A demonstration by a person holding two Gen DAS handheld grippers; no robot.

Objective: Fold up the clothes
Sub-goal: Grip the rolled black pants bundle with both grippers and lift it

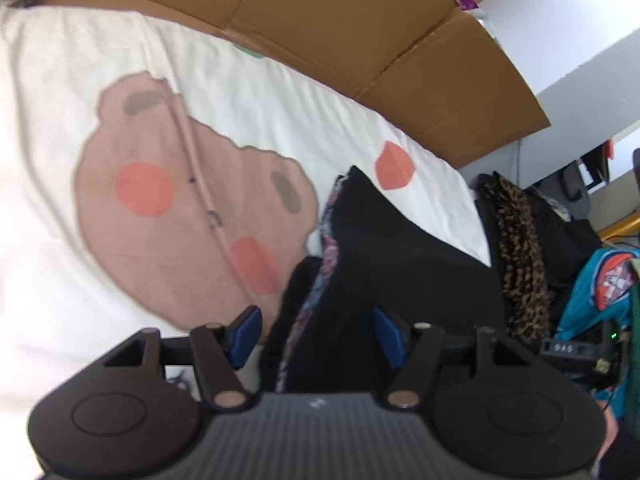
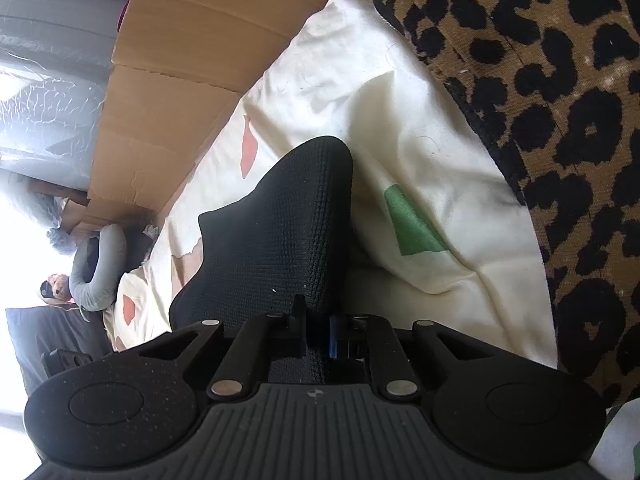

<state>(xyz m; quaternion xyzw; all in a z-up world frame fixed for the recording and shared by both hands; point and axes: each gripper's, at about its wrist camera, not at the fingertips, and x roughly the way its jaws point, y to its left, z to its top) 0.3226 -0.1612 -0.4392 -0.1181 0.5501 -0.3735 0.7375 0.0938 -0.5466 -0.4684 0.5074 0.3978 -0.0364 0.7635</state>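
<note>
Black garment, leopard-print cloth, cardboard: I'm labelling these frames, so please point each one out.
Black garment (image 2: 280, 220): right wrist view, middle of its textured fold.
Leopard-print cloth (image 2: 560, 100): right wrist view, its spotted face.
Cardboard (image 1: 340, 20): left wrist view, flat middle panel.

Garment (image 1: 384, 248) on bedsheet (image 1: 48, 240)

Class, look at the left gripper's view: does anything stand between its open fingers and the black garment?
Nothing visible does. The left gripper is open, and the black garment already lies between its blue pads on the white bedsheet; the pads do not press on it.
</note>
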